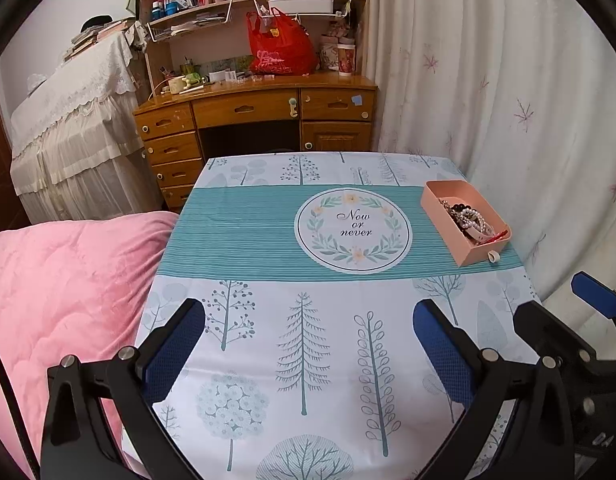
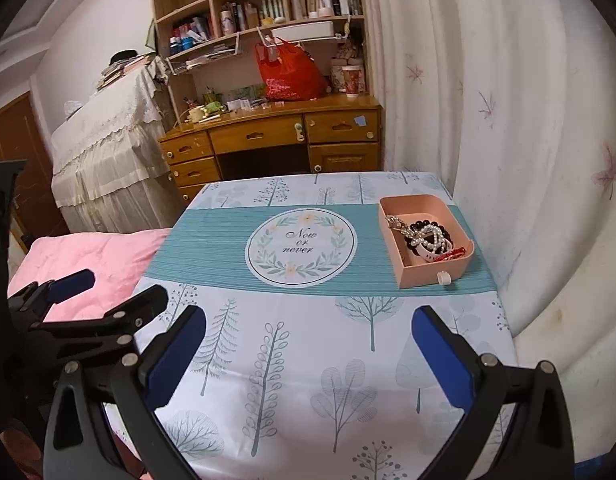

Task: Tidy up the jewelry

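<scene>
1. Seen from the left wrist, the left gripper hovers over the near part of the tablecloth, fingers wide apart and holding nothing. A pink box sits near the table's far right corner, and the jewelry lies heaped inside it: pearl strands, dark beads, something red. Part of the right gripper shows at the right edge.

2. Seen from the right wrist, the right gripper likewise hangs above the near cloth, fingers spread and empty. Its view shows the box more from above, the jewelry tangled together, none lying out on the cloth.

3. Judging the step: this fits either a pile waiting to be sorted or pieces already gathered into the box; the pictures don't settle which, so no next move can be named.
</scene>
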`<action>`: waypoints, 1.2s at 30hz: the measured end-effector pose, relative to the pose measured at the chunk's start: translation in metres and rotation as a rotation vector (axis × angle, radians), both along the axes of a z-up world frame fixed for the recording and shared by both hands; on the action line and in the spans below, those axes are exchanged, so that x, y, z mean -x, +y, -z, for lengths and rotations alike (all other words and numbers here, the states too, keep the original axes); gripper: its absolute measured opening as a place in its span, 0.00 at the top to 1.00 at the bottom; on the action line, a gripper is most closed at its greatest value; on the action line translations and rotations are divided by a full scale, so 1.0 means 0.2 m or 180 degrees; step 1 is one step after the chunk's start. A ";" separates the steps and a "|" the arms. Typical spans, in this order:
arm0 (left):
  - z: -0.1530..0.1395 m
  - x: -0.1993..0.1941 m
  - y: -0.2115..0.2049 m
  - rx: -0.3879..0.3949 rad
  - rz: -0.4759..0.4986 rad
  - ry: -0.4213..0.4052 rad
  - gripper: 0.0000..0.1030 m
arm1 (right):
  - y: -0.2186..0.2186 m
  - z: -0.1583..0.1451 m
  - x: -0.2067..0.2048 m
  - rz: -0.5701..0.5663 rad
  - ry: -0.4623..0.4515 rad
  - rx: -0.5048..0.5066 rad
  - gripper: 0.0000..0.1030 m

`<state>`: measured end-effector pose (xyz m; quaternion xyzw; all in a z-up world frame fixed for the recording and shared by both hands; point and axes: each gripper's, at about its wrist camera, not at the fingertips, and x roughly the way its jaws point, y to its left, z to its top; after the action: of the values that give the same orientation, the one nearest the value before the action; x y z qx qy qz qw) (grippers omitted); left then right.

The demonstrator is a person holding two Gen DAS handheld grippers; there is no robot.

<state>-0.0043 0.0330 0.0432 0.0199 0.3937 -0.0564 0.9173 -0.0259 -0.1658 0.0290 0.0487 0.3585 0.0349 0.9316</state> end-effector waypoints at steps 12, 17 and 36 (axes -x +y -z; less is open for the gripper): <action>-0.01 -0.02 0.03 0.0030 -0.0121 -0.0064 0.00 | -0.02 0.01 -0.03 0.0043 0.0011 -0.0011 0.00; -0.01 -0.02 0.04 0.0037 -0.0119 -0.0071 0.00 | -0.02 -0.01 -0.03 0.0082 -0.0016 -0.0019 0.00; 0.01 -0.03 0.07 0.0074 -0.0144 -0.0057 0.00 | 0.08 -0.03 -0.03 -0.0062 0.0023 0.0029 0.00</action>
<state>0.0017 0.0461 0.0418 0.0009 0.3851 -0.0401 0.9220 -0.0190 -0.1499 0.0353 0.0412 0.3626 0.0422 0.9301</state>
